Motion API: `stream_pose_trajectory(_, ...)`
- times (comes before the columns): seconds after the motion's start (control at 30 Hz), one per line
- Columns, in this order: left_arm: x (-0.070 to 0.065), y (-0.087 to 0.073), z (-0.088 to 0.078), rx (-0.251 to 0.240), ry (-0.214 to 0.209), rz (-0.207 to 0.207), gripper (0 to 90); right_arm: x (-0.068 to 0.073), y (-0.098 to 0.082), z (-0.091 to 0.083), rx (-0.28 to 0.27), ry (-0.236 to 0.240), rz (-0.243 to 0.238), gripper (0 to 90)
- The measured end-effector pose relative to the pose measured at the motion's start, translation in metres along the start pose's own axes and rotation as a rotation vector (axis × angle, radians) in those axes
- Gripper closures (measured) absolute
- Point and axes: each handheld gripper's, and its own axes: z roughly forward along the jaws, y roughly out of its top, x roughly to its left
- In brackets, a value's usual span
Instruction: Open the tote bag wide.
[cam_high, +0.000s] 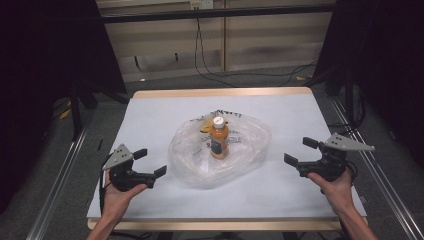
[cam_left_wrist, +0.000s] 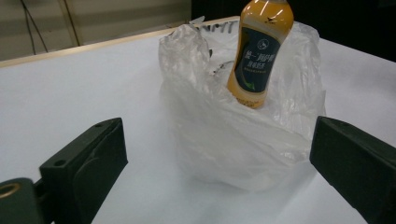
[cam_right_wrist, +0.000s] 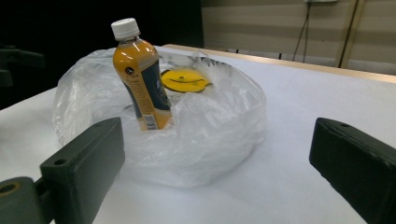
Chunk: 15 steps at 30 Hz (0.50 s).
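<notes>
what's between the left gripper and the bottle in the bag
Only the plastic bag itself: its crumpled wall stands around the bottle, on the side facing the left gripper. The white table between gripper and bag is bare, and the jaws are open.

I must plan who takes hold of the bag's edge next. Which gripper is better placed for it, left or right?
Probably the left gripper: in the high view its open jaws stand close beside the plastic bag, while the right gripper, also open, is farther off. The bottle stands inside the bag.

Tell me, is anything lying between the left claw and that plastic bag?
No. In the high view, just bare white table separates the left gripper from the bag.
</notes>
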Motion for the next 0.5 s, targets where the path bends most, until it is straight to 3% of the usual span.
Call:
stream_pose_trajectory(0.17, 0.0, -0.014, -0.009, 0.01, 0.026, -0.012, 2.2, 0.002, -0.016, -0.016, 0.005, -0.024, 0.02, 4.0)
stream_pose_trajectory(0.2, -0.001, -0.018, -0.009, 0.005, 0.026, -0.026, 2.0, 0.003, -0.019, -0.02, 0.001, -0.046, 0.011, 3.7)
stream_pose_trajectory(0.27, 0.0, -0.023, -0.011, 0.025, -0.002, -0.034, 2.1, 0.003, -0.027, -0.026, 0.001, -0.058, 0.0, 4.3)
stream_pose_trajectory(0.33, -0.001, -0.026, -0.016, 0.009, 0.013, 0.007, 1.6, 0.0, -0.035, -0.032, -0.007, -0.069, 0.003, 4.0)
stream_pose_trajectory(0.37, -0.002, -0.027, -0.016, 0.014, 0.019, 0.005, 1.3, -0.001, -0.037, -0.033, 0.004, -0.067, 0.018, 4.0)
stream_pose_trajectory(0.43, -0.002, -0.028, -0.013, 0.04, 0.021, 0.004, 1.7, -0.004, -0.039, -0.036, -0.006, -0.079, 0.025, 4.2)
stream_pose_trajectory(0.5, -0.003, -0.03, -0.011, 0.066, 0.028, 0.035, 1.8, -0.005, -0.04, -0.037, -0.012, -0.084, 0.027, 4.2)
